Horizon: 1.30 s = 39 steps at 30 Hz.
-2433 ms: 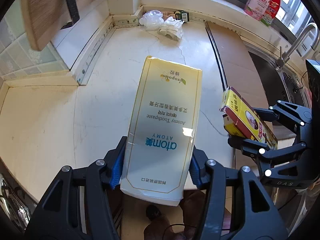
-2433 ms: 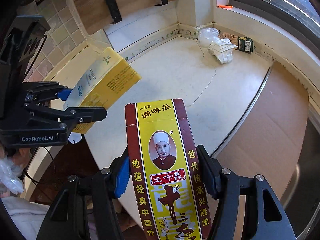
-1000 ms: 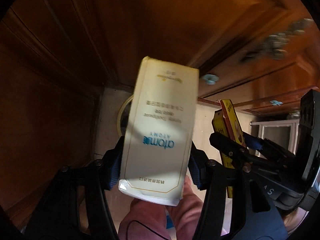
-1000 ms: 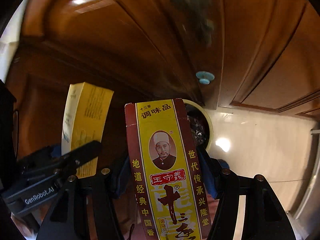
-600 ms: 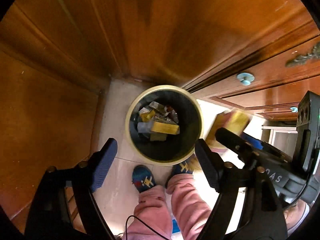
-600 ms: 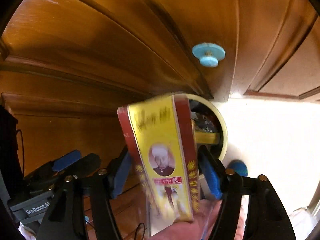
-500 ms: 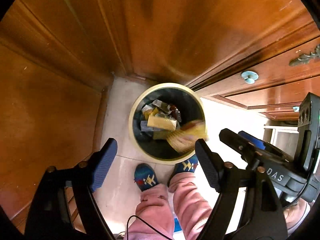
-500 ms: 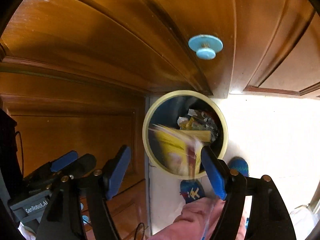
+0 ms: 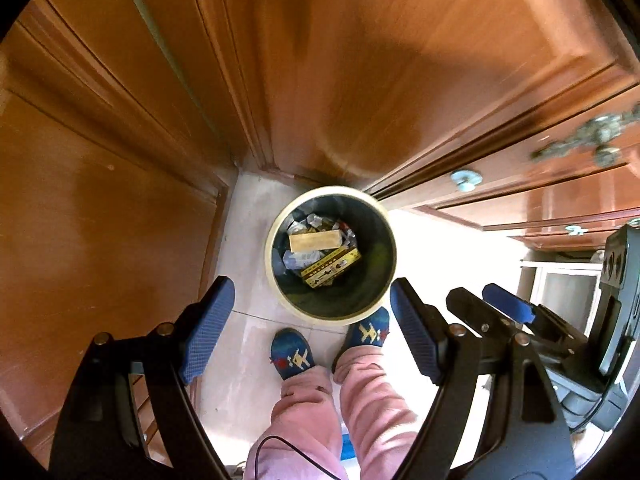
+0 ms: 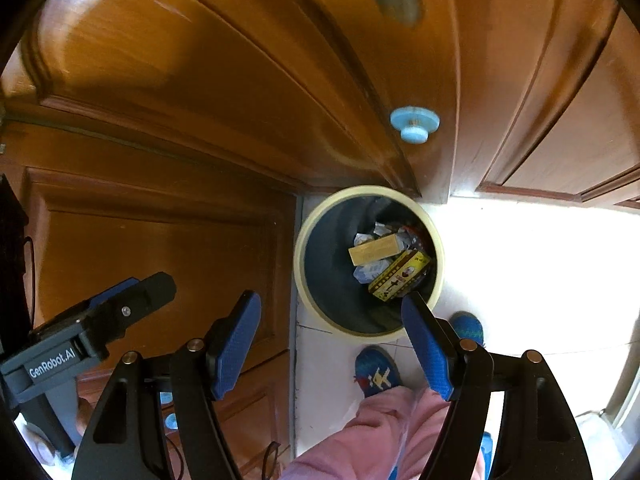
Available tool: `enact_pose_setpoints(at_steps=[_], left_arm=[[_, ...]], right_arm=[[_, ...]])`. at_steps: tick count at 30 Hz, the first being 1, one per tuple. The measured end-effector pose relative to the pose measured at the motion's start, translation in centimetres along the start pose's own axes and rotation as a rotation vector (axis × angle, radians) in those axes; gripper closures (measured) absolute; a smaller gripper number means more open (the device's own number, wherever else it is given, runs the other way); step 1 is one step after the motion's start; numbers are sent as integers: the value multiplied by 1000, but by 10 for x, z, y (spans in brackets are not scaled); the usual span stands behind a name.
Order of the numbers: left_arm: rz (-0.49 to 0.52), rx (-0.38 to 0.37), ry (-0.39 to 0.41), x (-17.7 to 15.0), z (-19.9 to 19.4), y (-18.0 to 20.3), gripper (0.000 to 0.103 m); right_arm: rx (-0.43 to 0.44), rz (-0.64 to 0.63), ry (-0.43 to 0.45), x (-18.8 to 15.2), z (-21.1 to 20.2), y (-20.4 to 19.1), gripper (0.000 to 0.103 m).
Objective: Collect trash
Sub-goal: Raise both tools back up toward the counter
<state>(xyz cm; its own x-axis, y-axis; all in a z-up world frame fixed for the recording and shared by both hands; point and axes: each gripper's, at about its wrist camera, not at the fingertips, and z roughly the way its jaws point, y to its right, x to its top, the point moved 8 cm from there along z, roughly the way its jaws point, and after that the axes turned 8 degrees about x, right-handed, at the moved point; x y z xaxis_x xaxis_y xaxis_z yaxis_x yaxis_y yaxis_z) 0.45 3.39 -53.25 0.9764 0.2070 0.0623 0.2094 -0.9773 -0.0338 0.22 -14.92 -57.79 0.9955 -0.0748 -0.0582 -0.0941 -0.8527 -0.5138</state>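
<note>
The words "GenRobot.AI" are printed in white on the body of the left gripper [image 10: 132,300] as the right wrist camera sees it; the print on the two boxes in the bin is too small to read. Two grippers hang over the bin, both spread wide with nothing between their blue pads: the left gripper [image 9: 308,328] and the right gripper [image 10: 332,336], whose dark frame also shows at the right edge of the left wrist view [image 9: 496,308]. The round bin [image 9: 276,280] has a cream rim and a dark inside, and stands on the floor. In it lie two boxes on top of crumpled wrappers: a pale yellow box [image 9: 316,240] and, just beside it and nearer the person, a yellow and dark red box [image 9: 332,268] with what may be a small portrait on its face. Two feet in blue patterned slippers [image 9: 292,354] stand against the near side of the bin, below pink trouser legs [image 9: 360,400]. The floor [image 9: 240,360] is pale tile. Brown wooden cupboard doors [image 10: 200,80] rise behind and to the left of the bin, and one light blue round knob [image 10: 414,124] sits on the door above it.
</note>
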Motion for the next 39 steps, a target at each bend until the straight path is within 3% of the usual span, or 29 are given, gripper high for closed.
enact_pose_setpoints(at_steps=[12, 21, 31, 39], left_arm=[[91, -52, 108, 6, -152, 26, 26], [176, -95, 280, 26, -274, 49, 25], [246, -125, 472, 58, -404, 61, 26], [262, -118, 596, 89, -483, 60, 25]], right_arm=[[-19, -75, 136, 1, -155, -60, 29], [-52, -136, 278, 0, -278, -111, 29], [-113, -209, 505, 15, -397, -169, 29], [-160, -283, 655, 39, -480, -226, 29]])
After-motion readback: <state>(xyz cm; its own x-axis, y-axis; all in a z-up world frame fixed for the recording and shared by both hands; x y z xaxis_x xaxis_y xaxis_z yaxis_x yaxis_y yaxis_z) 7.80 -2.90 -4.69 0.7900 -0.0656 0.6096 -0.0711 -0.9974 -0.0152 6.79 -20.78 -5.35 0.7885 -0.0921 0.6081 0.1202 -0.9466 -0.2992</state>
